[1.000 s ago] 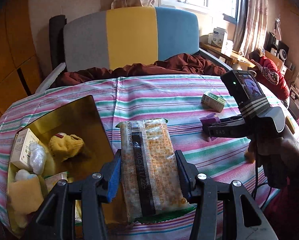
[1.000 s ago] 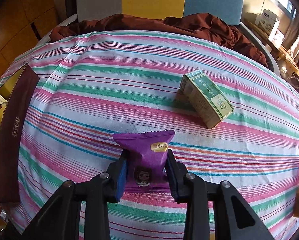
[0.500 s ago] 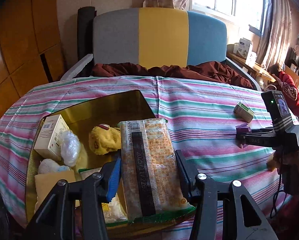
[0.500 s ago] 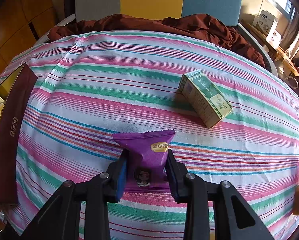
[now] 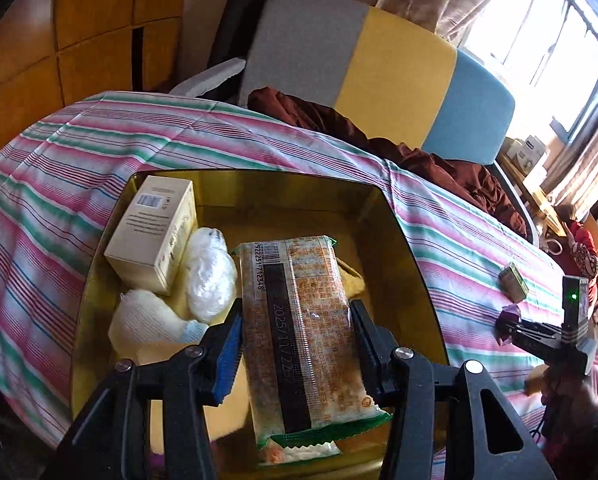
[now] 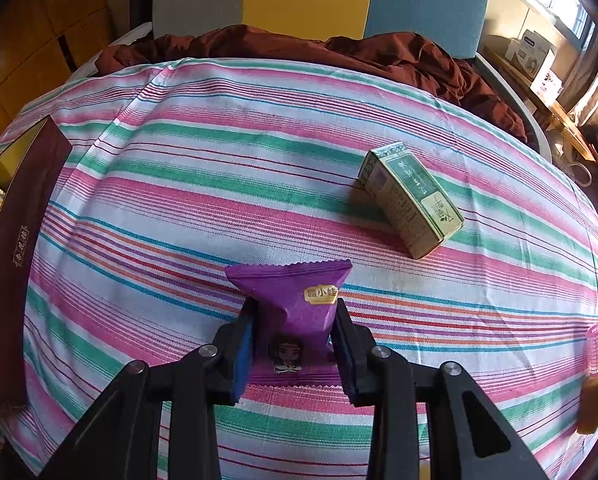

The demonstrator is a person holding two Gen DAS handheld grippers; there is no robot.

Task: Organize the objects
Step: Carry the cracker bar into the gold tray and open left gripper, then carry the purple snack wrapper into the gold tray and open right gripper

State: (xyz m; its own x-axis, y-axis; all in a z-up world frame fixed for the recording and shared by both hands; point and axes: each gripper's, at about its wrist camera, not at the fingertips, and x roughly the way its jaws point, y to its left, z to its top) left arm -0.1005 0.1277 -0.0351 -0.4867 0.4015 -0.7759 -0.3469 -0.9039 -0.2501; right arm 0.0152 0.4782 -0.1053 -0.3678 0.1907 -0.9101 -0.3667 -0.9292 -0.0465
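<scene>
A gold-lined box [image 5: 399, 232] at frame centre holds a cream carton [image 5: 151, 232] and white wrapped bundles [image 5: 211, 276]. The left tongs [image 5: 297, 344] grip a cracker packet [image 5: 303, 336] above it. The right tongs [image 6: 295, 344] pinch a purple snack pouch [image 6: 295, 300] low over the striped counter [image 6: 219, 184], the green carton [image 6: 411, 196] upper right.

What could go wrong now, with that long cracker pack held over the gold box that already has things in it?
The cracker pack is long and held near its middle by the left tool; if dropped, it may land crooked on the white bundles rather than flat in the gold box. The right tool squeezes the purple packet hard; its contents might get crushed.
</scene>
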